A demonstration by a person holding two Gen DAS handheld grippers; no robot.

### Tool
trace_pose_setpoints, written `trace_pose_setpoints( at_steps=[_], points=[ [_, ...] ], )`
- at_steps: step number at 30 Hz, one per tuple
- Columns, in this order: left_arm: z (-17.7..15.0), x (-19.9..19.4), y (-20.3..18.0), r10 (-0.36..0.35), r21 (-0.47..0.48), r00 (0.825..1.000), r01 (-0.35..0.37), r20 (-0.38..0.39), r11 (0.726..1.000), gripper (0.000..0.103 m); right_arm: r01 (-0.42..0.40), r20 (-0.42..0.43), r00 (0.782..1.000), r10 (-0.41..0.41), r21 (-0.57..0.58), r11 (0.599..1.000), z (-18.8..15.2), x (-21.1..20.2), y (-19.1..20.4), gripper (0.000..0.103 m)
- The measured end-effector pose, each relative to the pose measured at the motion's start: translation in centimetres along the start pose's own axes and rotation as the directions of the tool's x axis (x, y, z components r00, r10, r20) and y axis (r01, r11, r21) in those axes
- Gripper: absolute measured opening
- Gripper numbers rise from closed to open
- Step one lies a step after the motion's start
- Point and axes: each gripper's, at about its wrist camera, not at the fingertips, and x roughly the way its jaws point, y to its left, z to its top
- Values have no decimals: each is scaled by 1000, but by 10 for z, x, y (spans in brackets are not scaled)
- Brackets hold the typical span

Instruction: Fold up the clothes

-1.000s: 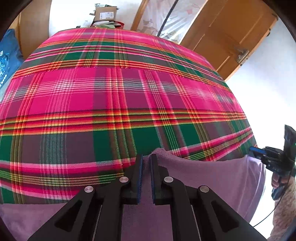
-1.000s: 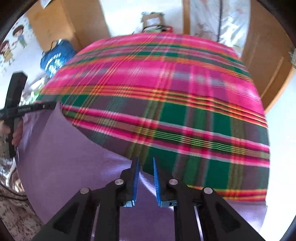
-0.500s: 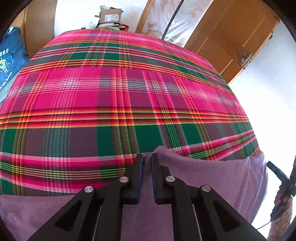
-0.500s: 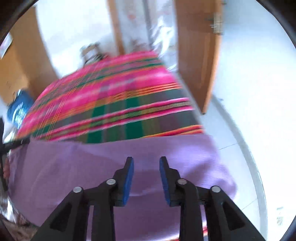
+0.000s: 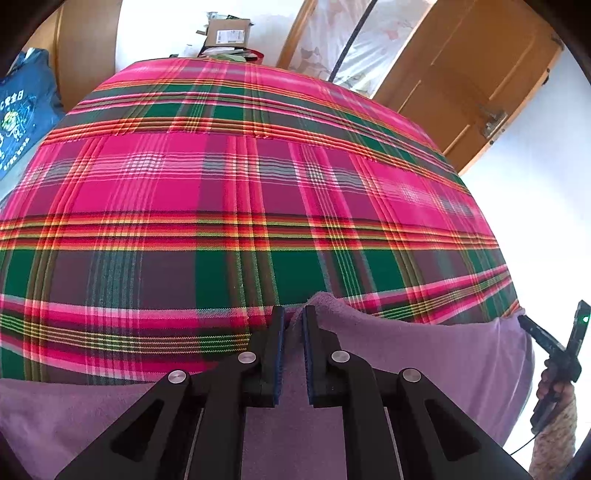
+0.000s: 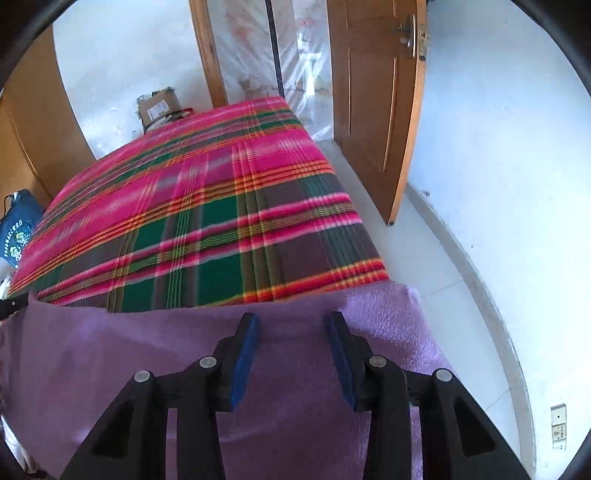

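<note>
Holding the purple cloth (image 5: 424,354) at its upper edge, our left claw (image 5: 293,321) has its two fingers almost together, with a fold of the fabric pinched between the blue pads (image 5: 307,354). From this pinch the cloth goes down and to both sides, and it covers the near edge of the bed (image 5: 229,206), which carries a plaid blanket in pink, green and dark stripes.

Our right claw (image 6: 291,325) is wide apart, and we see nothing between its fingers (image 6: 243,354). It hangs over the same purple cloth (image 6: 184,369), but we cannot tell if the tips touch the fabric. In this view the cloth lies across the near end of the bed (image 6: 207,206), and one corner of it hangs past the right side of the bed, over the pale floor (image 6: 424,251).

At the right border of the left wrist view, the right claw (image 5: 554,347) appears small, beside the far corner of the cloth.

Behind the bed stands a cardboard box (image 5: 227,35) with a white label; some things stick out around it, but we cannot tell what is inside. A dark blue bag (image 5: 20,110) with printed letters is beside the left side of the bed. A wooden door (image 6: 373,103) stands ajar on the right, and next to it hangs a clear plastic sheet (image 6: 295,51).
</note>
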Motion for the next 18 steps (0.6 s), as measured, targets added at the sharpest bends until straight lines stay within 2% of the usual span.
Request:
trace_pose_setpoints(
  at_steps=[6, 9, 14, 16, 17, 18],
  points=[
    [-1, 0, 1, -4, -13, 1000, 4, 3, 1000, 11, 95, 47, 994, -97, 48, 994, 1, -10, -14, 41],
    [-1, 0, 0, -4, -16, 1000, 4, 5, 1000, 11, 97, 27, 995, -101, 115, 989, 2, -4, -28, 43],
    [-2, -1, 0, -5, -23, 1000, 5, 10, 1000, 11, 138, 39, 989, -140, 38, 990, 5, -1, -19, 43],
    [-3, -1, 0, -4, -25, 1000, 4, 13, 1000, 11, 128, 43, 990, -131, 63, 990, 6, 1, -21, 39],
    [-2, -1, -1, -2, -24, 1000, 3, 13, 1000, 11, 127, 46, 990, -130, 74, 989, 6, 1, -22, 34],
    [-2, -1, 0, -2, -25, 1000, 2, 13, 1000, 11, 131, 49, 990, -135, 81, 988, 4, -1, -23, 24]
  ],
)
